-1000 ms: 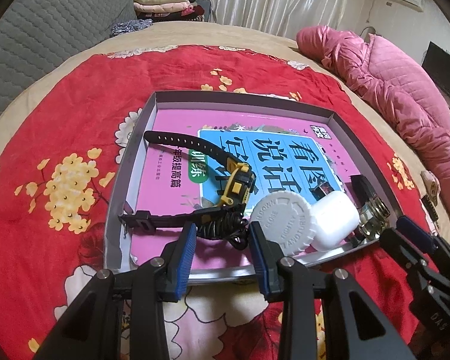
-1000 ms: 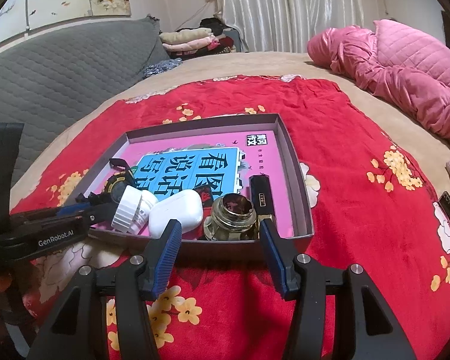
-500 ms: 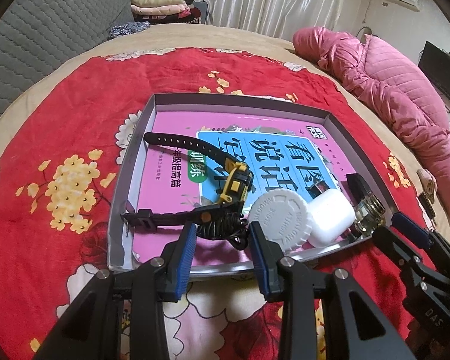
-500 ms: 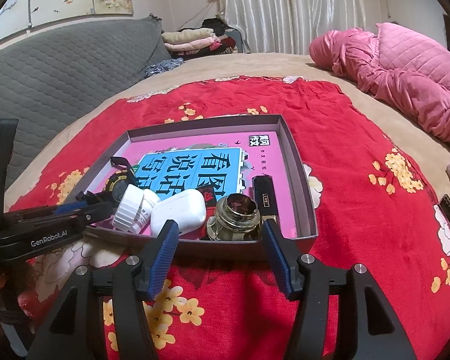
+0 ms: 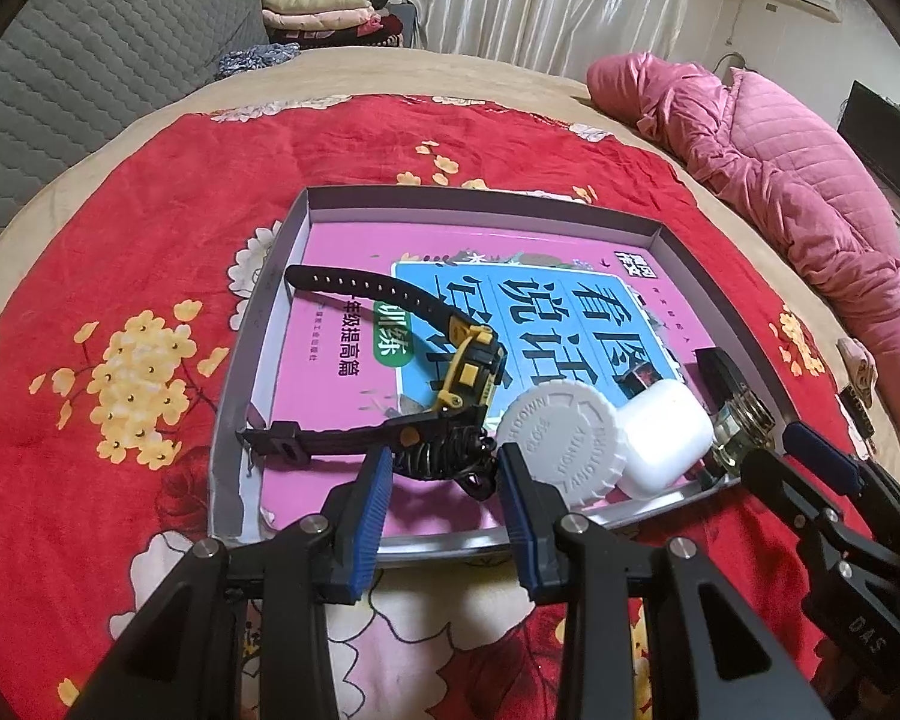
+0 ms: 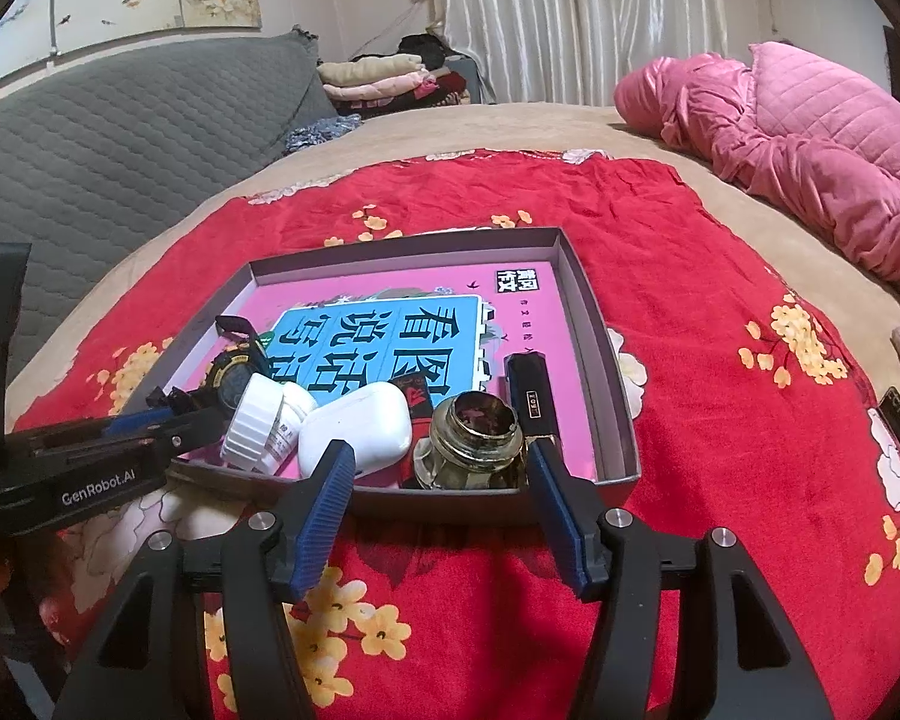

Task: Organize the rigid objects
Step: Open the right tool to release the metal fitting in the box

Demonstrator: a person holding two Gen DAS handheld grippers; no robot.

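Stuff's all bunched along the tray's [image 6: 615, 414] near edge on the bed, glass jar [image 6: 477, 441] at its near right corner. Right gripper [image 6: 438, 468], empty, is opening there, probably for the jar; left gripper [image 5: 441, 483] hovers narrow and empty by the watch [image 5: 471, 369].

In the left wrist view a tray [image 5: 258, 360] is set on a blanket [image 5: 120, 252] at mid-frame, the blanket being spread over a bed [image 5: 390, 69]. A book [image 5: 510, 312] lies flat in the tray. Along the tray's lower edge a watch [image 5: 468, 369], a bottle [image 5: 561, 447], an earbud case [image 5: 666, 435] and a jar [image 5: 744, 426] are ranged from left to right. A quilt [image 5: 810, 192] is heaped at upper right.
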